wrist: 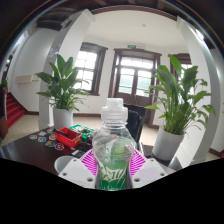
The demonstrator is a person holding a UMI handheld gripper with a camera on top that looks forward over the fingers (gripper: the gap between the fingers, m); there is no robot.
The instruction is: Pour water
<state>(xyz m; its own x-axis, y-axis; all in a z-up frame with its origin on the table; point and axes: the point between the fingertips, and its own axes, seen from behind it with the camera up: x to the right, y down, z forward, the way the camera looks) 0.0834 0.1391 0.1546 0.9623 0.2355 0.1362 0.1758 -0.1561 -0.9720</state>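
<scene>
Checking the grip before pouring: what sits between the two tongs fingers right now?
A clear plastic bottle with a green label stands between the tongs fingers, both pink pads against its sides, seen in the gripper view.

I hold a clear green-labelled bottle point(114, 150) upright, white cap on, pressed between my pads point(90, 161).
</scene>
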